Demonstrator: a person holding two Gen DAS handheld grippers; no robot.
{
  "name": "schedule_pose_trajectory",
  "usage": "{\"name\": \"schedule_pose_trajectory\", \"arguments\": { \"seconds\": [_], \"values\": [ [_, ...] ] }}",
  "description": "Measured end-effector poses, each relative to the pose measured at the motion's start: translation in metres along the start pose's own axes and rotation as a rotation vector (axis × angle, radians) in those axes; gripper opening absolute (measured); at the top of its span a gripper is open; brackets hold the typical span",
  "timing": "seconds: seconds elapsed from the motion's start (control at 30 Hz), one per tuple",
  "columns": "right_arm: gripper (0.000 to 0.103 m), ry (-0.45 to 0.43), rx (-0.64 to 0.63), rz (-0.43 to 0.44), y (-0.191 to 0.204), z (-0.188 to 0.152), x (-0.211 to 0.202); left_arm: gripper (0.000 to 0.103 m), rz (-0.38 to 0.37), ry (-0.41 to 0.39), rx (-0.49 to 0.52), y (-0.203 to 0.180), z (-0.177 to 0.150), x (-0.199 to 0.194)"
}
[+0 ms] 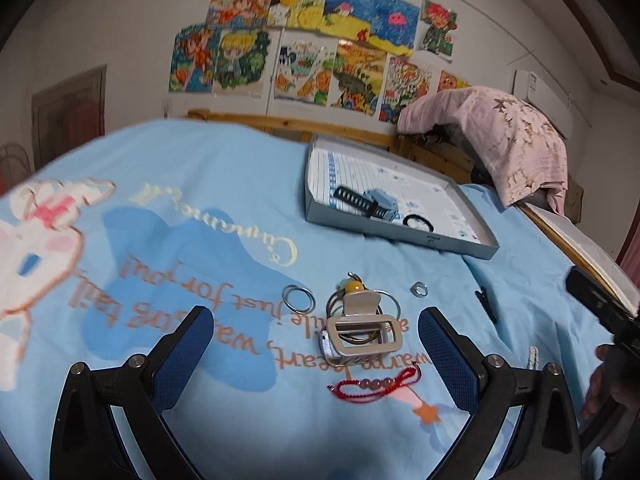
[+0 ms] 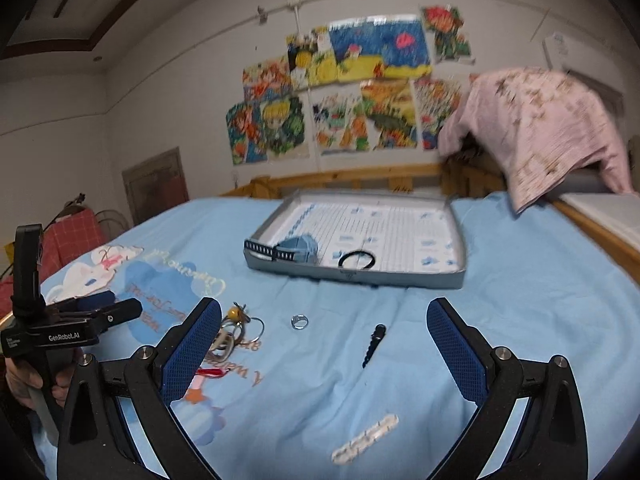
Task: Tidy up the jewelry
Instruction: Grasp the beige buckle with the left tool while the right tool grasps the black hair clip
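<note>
A grey shallow box (image 1: 404, 236) (image 2: 352, 276) lies on the blue bedsheet and holds a blue watch (image 1: 376, 202) (image 2: 296, 250) and a black hair tie (image 1: 418, 222) (image 2: 357, 260). My left gripper (image 1: 316, 332) is open, its fingers either side of a beige hair claw (image 1: 362, 334) lying on metal rings with a yellow charm (image 1: 352, 286). A red bead bracelet (image 1: 374, 386) lies just before it. My right gripper (image 2: 324, 340) is open and empty, above a small silver ring (image 2: 299, 322) and a black hair clip (image 2: 373, 344). A white clip (image 2: 365, 438) lies nearer.
A loose metal ring (image 1: 298, 298) lies left of the claw. A pink cloth (image 1: 512, 140) hangs over the wooden bed rail (image 2: 352, 178) at the back right. Drawings cover the wall behind. The left hand-held gripper (image 2: 52, 332) shows at the right view's left edge.
</note>
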State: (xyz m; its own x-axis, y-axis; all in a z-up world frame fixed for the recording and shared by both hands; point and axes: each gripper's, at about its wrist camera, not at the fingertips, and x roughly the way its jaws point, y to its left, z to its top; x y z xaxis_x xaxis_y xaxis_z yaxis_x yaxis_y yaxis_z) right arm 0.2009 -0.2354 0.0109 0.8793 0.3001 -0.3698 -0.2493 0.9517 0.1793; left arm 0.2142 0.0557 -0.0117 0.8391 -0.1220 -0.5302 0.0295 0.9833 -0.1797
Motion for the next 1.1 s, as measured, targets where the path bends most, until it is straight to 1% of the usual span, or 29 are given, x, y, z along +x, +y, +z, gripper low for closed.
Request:
{"name": "schedule_pose_trajectory", "arguments": {
  "seconds": [0.03,0.1,0.23,0.3,0.33,0.4,0.5,0.6,0.67,0.73,0.87,0.9,1.03,1.1],
  "values": [
    [0.095,0.025,0.007,0.014,-0.004,0.000,0.013,0.103,-0.005,0.014,-0.010,-0.001,-0.001,0.008],
    [0.079,0.070,0.021,0.030,-0.011,-0.002,0.035,0.103,-0.013,0.039,-0.019,-0.003,-0.002,0.020],
    [0.071,0.153,0.033,0.057,-0.025,-0.009,0.073,0.103,-0.008,0.105,0.022,-0.014,-0.006,0.044],
    [0.064,0.194,0.040,0.067,-0.028,-0.015,0.088,0.103,-0.015,0.133,0.050,-0.020,-0.008,0.054],
    [0.063,0.209,0.042,0.072,-0.029,-0.018,0.093,0.102,-0.017,0.142,0.061,-0.023,-0.010,0.058],
    [0.061,0.237,0.042,0.080,-0.029,-0.024,0.102,0.097,-0.024,0.161,0.086,-0.029,-0.012,0.063],
    [0.059,0.270,0.036,0.093,-0.027,-0.034,0.112,0.092,-0.031,0.187,0.123,-0.036,-0.016,0.072],
    [0.057,0.288,0.044,0.095,-0.031,-0.038,0.119,0.088,-0.030,0.202,0.150,-0.042,-0.020,0.077],
    [0.056,0.295,0.055,0.081,-0.035,-0.039,0.122,0.083,-0.026,0.215,0.151,-0.042,-0.022,0.081],
    [0.054,0.302,0.068,0.065,-0.039,-0.040,0.125,0.081,-0.023,0.226,0.138,-0.039,-0.023,0.084],
    [0.053,0.324,0.068,0.054,-0.041,-0.038,0.135,0.076,-0.014,0.226,0.126,-0.036,-0.023,0.088],
    [0.051,0.334,0.068,0.049,-0.040,-0.039,0.137,0.074,-0.014,0.224,0.125,-0.036,-0.024,0.088],
    [0.047,0.330,0.102,0.071,-0.044,-0.044,0.133,0.068,-0.013,0.223,0.125,-0.036,-0.024,0.089],
    [0.042,0.324,0.120,0.090,-0.045,-0.046,0.130,0.065,-0.012,0.222,0.130,-0.036,-0.025,0.089]
  ]
}}
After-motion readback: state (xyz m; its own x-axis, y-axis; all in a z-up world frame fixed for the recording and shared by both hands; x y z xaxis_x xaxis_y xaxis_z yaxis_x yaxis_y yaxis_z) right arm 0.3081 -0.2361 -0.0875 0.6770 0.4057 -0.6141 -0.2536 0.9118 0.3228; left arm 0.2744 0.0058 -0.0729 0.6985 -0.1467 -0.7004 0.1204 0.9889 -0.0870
